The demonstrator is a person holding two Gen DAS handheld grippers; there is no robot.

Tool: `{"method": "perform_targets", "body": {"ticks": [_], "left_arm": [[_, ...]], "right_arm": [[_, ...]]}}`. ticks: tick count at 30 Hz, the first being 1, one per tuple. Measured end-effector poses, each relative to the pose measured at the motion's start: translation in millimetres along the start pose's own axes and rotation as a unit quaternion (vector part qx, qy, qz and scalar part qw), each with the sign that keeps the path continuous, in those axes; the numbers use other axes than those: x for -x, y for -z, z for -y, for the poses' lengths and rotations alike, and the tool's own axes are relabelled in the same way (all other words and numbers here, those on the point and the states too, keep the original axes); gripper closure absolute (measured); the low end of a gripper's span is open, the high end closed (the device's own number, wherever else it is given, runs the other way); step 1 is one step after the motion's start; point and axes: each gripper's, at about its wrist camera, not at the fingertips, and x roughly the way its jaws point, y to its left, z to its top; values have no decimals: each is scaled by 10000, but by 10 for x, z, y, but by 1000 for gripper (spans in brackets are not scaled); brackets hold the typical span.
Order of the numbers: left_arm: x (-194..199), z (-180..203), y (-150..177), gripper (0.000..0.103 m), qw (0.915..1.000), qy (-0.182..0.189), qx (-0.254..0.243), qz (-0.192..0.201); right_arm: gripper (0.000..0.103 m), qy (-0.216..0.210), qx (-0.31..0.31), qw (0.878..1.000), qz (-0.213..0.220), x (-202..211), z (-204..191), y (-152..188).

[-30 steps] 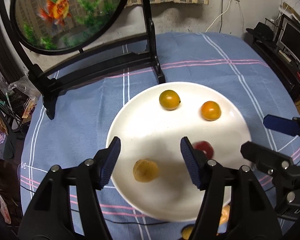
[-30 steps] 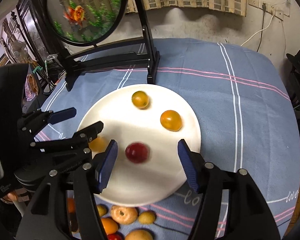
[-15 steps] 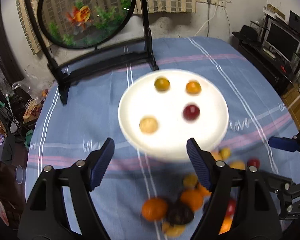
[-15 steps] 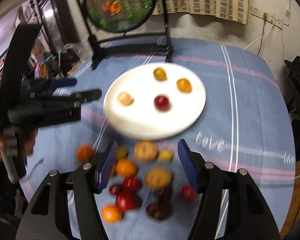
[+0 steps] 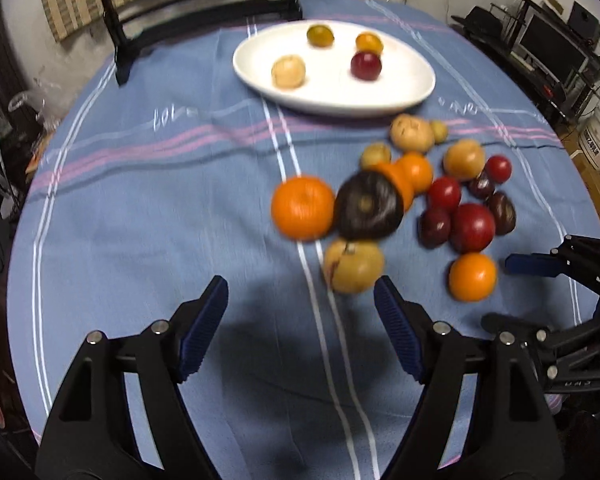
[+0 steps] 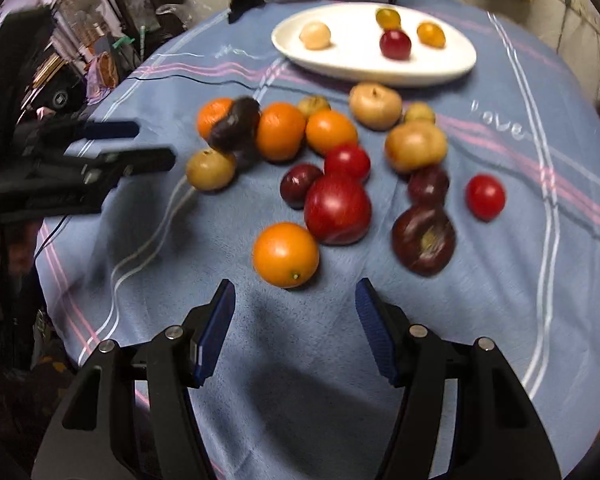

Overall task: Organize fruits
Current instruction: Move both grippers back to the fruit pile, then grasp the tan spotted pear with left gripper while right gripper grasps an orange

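Fruits (image 6: 337,208) lay heaped on the blue cloth of the worktop (image 6: 308,344), just ahead of both tongs. The left tongs (image 5: 300,324) stood empty, jaws lately widened; the right tongs (image 6: 295,326) gaped empty too, an orange (image 6: 285,254) nearest. Beyond, a white plate (image 5: 400,88) held four small fruits.

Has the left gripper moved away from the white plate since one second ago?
Yes. The left gripper has pulled back from the white plate, now open over bare cloth.
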Motion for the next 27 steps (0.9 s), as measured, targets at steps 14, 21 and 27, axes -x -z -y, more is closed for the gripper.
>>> {"method": "perform_targets", "body": {"ticks": [14, 21, 27], "left_arm": [[-419, 238, -140, 31, 9996, 125, -167, -209], [-309, 283, -73, 63, 9981, 481, -239, -298], [123, 215, -80, 63, 9974, 694, -196, 86]], "right_arm": [[66, -235, -397, 9989, -129, -175, 14, -56], [67, -253, -485, 9984, -140, -50, 101, 57], [67, -319, -683, 9971, 113, 183, 237, 50]]}}
